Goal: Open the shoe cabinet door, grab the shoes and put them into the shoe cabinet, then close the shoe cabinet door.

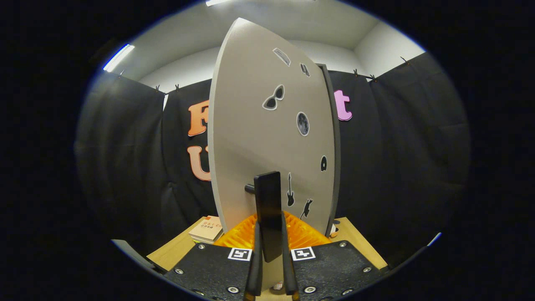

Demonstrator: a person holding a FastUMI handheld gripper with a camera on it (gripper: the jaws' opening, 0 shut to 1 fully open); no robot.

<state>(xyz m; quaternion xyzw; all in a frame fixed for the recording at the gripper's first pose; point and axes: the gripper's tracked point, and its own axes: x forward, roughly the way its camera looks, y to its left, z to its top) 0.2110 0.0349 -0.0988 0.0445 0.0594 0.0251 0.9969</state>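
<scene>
Centre frame: gripper [271, 267] clamped on the black handle [268, 209] of the rigid, hinged door [259, 138], its proper hold.

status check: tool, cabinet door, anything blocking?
Tool shut on black door handle. Cabinet door swung partly open. Books on the table beside it, clear of the door.
</scene>
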